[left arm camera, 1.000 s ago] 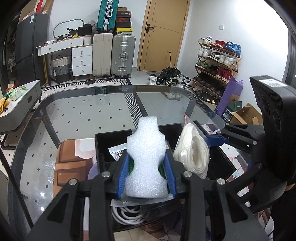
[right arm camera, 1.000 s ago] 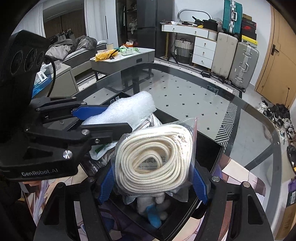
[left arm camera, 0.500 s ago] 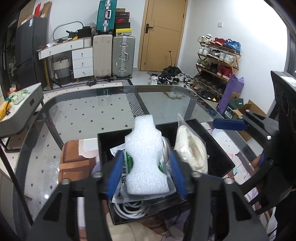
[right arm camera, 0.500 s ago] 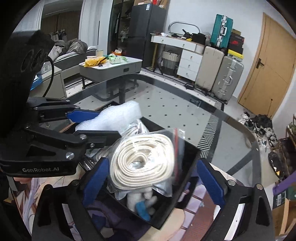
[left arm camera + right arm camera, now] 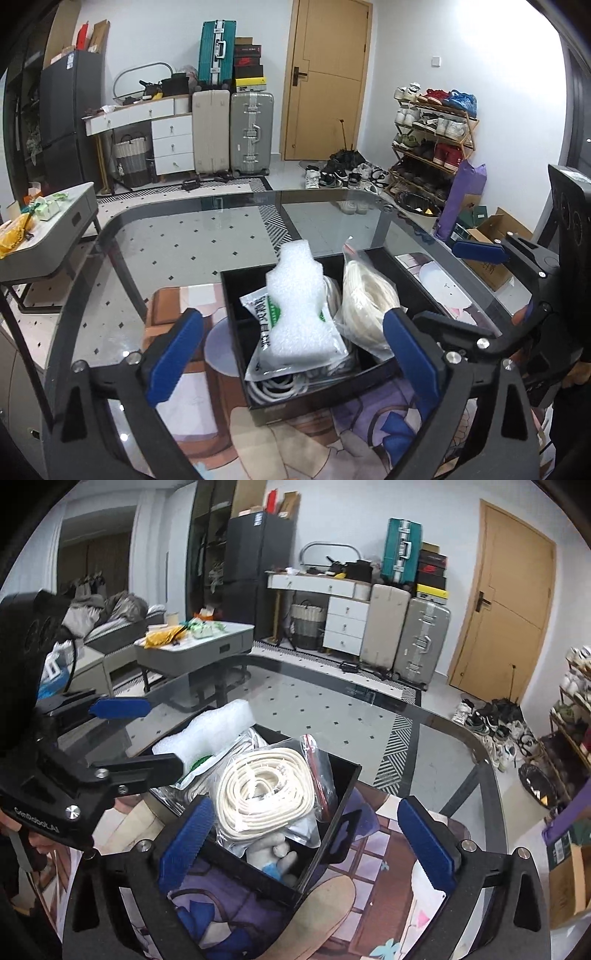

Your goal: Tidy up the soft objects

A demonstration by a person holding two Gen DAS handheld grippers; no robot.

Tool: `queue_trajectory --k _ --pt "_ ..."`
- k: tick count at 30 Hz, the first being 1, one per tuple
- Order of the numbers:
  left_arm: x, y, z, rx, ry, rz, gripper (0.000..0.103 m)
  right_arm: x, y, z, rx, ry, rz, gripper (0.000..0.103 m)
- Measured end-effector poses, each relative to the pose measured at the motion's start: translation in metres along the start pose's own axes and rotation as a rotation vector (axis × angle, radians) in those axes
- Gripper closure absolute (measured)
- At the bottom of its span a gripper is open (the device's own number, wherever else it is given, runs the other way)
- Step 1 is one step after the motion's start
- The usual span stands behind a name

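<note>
Where foam block [image 5: 301,306] covers it — label of packet [image 5: 258,314] half-hidden.

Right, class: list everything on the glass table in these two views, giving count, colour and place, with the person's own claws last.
Foam block: one, white, upright in the box.
Rope coil: one, cream, bagged, in the box.
Printed bag: one, clear with green print, behind the foam.
Plush toy: one, white and blue, under the coil.
Box: one, black, on the mat.
Mat: one, illustrated, on the table.
Left claw: open, empty.
Right claw: open, empty.
</note>
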State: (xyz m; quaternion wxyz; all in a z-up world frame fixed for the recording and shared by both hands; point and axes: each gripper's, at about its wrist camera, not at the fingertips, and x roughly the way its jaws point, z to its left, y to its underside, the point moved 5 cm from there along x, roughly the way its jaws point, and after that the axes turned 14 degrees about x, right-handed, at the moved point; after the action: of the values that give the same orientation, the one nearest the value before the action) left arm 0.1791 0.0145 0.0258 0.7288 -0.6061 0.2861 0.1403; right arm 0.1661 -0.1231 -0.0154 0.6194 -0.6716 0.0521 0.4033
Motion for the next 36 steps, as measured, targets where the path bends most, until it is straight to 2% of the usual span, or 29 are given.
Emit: queue_trajectory --k 4,13,24,36 --pt "-0.008 0.007 0.002 0.005 -0.032 -0.003 0.0 -0.009 0.004 0.003 0.042 0.002 -0.034 0.001" --pt "-0.019 0.029 -0.001 0.027 -0.099 -0.014 0.0 -0.026 0.014 0.006 0.089 -0.019 -0.086 0.001" --pt "-0.017 0.054 -0.002 0.004 -0.125 -0.042 0.0 -0.035 0.034 0.006 0.103 -0.017 -0.124 0.001" --pt "-0.023 0.058 -0.001 -0.01 -0.131 -0.102 0.0 -0.032 0.046 0.003 0.121 -0.03 -0.145 0.001"
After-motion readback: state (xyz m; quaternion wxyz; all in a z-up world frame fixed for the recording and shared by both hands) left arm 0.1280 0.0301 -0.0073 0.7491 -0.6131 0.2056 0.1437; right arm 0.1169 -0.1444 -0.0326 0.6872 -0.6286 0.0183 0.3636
